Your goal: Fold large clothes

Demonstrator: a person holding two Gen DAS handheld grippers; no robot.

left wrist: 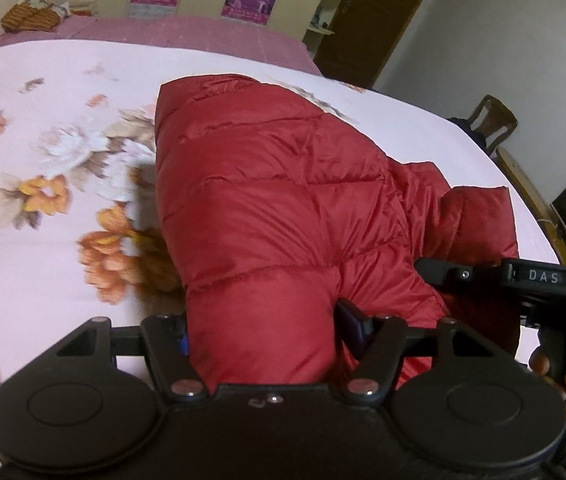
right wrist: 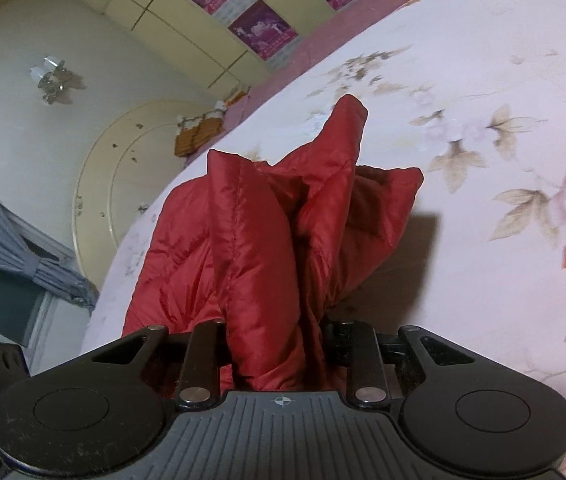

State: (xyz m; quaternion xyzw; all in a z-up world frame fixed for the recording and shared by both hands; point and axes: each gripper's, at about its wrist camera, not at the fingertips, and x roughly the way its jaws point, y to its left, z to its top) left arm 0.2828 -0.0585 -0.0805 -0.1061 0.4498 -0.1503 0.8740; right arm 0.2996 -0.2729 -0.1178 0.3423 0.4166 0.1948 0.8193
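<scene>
A red quilted puffer jacket lies on the bed's floral bedspread, toward the near right side of the mattress, with its near edge raised off the cover by both tools. The left gripper is pinching a thick padded roll of the jacket's near edge; the fabric fills the gap between its fingers. The right gripper has its fingers pressed in on a bunched fold of the same jacket, and the loose cloth stands up in peaks beyond it. In the left wrist view the right tool shows at the near right, with the person's hand wrapped on its handle. This looks like the start of a fold, with the near edge to be carried over toward the far side. To do it well, I would keep both grips firm, since the shiny shell looks slippery and the padding springy, raise the two corners evenly so the edge stays straight, and lay it flat before letting go. The bunching on the right could leave a crooked, lumpy crease.
</scene>
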